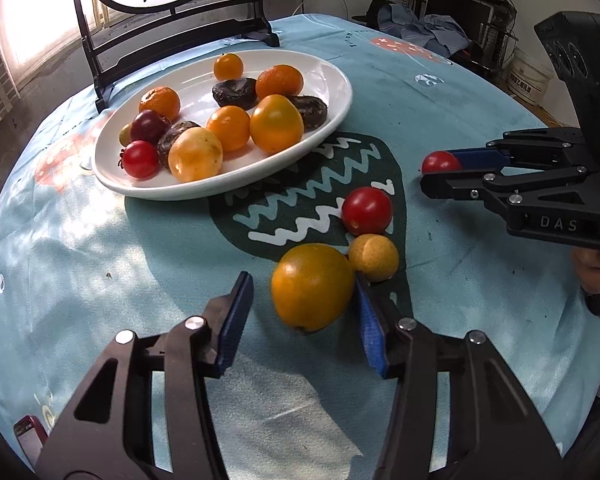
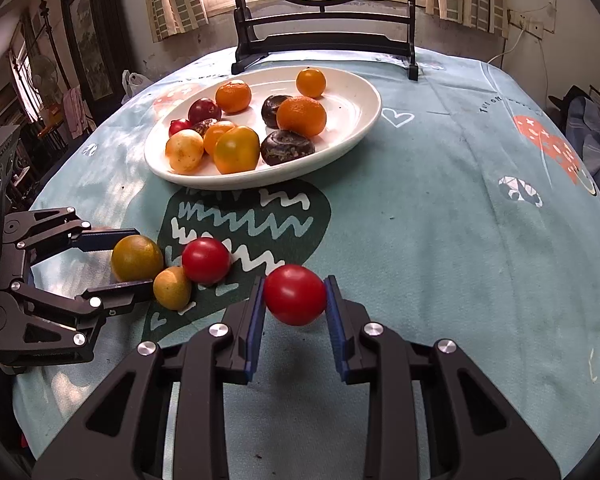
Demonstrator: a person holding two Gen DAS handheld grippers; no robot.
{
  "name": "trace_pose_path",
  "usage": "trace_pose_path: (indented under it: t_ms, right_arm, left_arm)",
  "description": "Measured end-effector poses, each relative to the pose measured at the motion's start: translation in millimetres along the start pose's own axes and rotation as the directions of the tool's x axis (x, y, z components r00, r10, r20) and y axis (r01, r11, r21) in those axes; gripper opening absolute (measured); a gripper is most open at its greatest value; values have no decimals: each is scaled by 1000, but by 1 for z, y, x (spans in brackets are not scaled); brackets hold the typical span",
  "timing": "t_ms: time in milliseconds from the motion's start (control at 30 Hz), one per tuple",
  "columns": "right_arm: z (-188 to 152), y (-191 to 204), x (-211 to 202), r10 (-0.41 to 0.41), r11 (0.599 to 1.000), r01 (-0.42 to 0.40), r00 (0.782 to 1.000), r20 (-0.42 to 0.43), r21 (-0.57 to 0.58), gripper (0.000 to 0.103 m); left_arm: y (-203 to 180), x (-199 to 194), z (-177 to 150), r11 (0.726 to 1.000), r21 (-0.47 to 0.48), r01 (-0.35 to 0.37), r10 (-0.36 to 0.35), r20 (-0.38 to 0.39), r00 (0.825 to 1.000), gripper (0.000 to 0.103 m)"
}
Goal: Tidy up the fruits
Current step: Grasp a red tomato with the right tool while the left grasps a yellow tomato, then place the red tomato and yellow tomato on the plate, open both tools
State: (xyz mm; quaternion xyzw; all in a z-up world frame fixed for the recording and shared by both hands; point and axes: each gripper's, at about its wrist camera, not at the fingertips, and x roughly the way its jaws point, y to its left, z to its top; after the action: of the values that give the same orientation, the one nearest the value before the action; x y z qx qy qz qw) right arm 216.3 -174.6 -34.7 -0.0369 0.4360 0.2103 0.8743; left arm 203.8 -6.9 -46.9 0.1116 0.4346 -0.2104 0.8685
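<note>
Fingers pinch a red tomato above the blue tablecloth.

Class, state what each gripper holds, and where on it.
Right gripper: red tomato, clamped at its sides. Left gripper: open around the orange, holding nothing.

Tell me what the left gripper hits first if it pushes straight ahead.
The left gripper is open around the big orange fruit, which it would likely meet first; the small yellow fruit and red tomato lie just beyond.
</note>
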Motion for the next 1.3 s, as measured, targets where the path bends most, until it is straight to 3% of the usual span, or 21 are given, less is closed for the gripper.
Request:
trace_pose_path:
  t_ms: [67,233,433,533,667,800,1033,1067,1100,1133,1200,1300]
  right_arm:
    - [0,-1,0,3,1000,-3,1000,-1,3,29]
    - [0,-3,-1,25,1000,-25,1000,7,10,29]
    - [4,3,-15,48,999,-47,993,107,-10,30]
    - [11,6,-25,70,998,-70,975,210,-9,30]
    - [36,1,-22,99,991,-119,957,273,55,30]
    - [68,0,-6,68,992,-98,950,305,84,30]
    - [108,-1,35,67,990,-99,955,289,99,32]
    - [110,-1,39,68,990,-101,957,280,103,36]
    - [111,-1,41,68,989,-100,961,267,107,44]
    - [112,-1,41,71,989,-103,963,259,109,44]
    - [108,1,35,80,989,-110,960,269,100,44]
    - [99,5,18,102,989,-129,953,287,78,44]
  left_arm:
    - [-2,0,0,1000,6,15,-15,-1,1000,40]
    - [1,-2,2,1000,-10,24,-24,1,1000,39]
    - [14,-25,13,994,-104,39,-28,110,994,39]
    - [20,-34,29,986,-169,12,21,196,980,39]
    - [34,-32,57,963,-268,-35,105,254,961,39]
    - [52,-20,80,933,-334,-131,216,232,948,39]
    - [82,3,98,896,-391,-208,293,171,941,40]
    - [84,4,97,890,-399,-222,307,162,938,48]
    - [84,2,96,881,-406,-242,329,160,931,75]
    - [84,-3,94,871,-414,-263,358,170,918,85]
    - [81,-14,91,864,-416,-283,389,196,900,88]
    - [74,-30,82,872,-409,-269,376,209,903,95]
